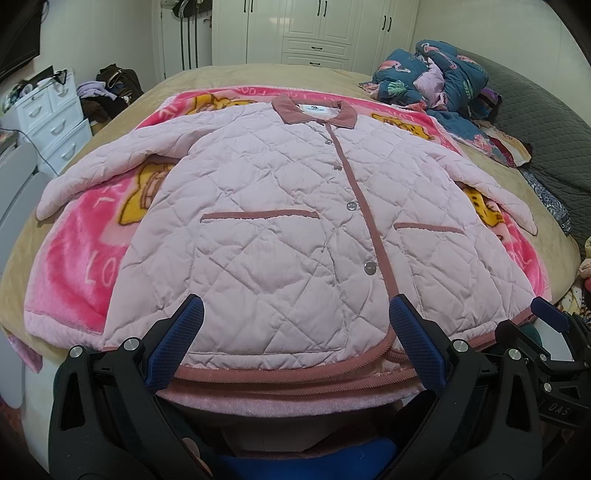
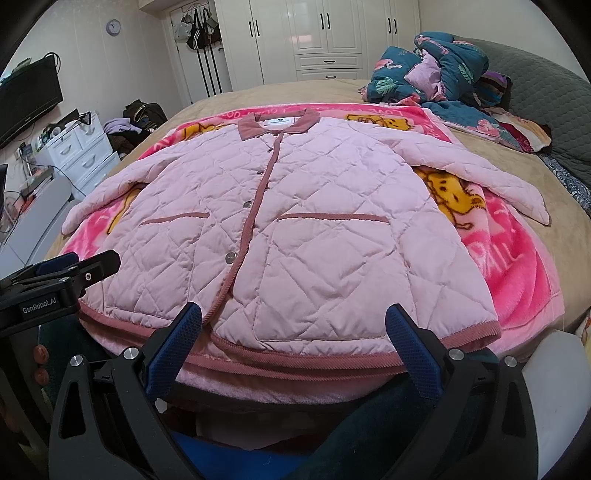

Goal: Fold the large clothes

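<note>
A pale pink quilted jacket [image 1: 280, 206] lies flat and face up on a bright pink cartoon blanket [image 1: 81, 258], buttoned, with its collar [image 1: 314, 110] far from me and both sleeves spread out. In the right wrist view the jacket [image 2: 295, 229] fills the middle. My left gripper [image 1: 295, 312] stands open over the left half of the near hem, nothing between its blue pads. Over the right half of the hem my right gripper [image 2: 293, 314] is open too. Neither one holds cloth. Each gripper's finger [image 1: 550, 314] [image 2: 70, 266] shows at the edge of the other's view.
The blanket lies on a tan-covered bed [image 1: 258, 74]. A crumpled teal flowered quilt [image 1: 432, 77] is heaped at the far right beside a grey padded headboard [image 1: 535, 110]. White drawers [image 1: 51, 110] and piled clothes stand left of the bed; white wardrobes [image 1: 317, 29] line the back wall.
</note>
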A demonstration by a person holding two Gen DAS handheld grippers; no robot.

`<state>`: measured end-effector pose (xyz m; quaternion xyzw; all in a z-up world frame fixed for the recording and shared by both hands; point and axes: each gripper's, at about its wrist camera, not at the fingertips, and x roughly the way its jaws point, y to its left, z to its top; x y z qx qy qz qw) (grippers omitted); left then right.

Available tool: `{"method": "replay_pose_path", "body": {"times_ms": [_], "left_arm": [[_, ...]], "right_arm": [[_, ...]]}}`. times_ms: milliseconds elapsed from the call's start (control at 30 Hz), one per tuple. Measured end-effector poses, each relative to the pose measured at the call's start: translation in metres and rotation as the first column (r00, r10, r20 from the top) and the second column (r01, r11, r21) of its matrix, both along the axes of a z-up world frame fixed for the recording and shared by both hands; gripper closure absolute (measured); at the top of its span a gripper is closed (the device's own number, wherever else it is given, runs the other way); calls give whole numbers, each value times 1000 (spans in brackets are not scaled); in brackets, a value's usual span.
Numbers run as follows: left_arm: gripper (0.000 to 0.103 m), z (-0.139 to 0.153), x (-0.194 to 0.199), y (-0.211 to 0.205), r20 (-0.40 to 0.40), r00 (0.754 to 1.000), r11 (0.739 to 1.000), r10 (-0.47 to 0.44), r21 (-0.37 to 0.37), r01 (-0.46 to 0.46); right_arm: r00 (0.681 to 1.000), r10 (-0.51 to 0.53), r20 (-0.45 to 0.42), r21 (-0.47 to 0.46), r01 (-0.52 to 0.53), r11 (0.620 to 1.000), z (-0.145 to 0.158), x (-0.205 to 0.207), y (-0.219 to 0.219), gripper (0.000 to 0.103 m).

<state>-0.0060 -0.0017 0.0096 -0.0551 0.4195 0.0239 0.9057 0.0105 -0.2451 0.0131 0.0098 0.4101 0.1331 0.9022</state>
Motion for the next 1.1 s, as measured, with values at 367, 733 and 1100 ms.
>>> {"method": "replay_pose_path", "body": {"times_ms": [367,733,1100], "left_arm": [[9,0,1,-2,0,1000,1000,-4,0,4],[9,5,21,4,5,1000,1000,7,-23,-7],[9,9,49,19,-10,999,999,31,-18,-31]], "right_arm": [[1000,7,-8,1,-7,1000,-1,9,4,4],[999,31,-18,2,-31,1000,4,41,15,4],[999,30,-25,6,-30,1000,11,73,23,4]]}}
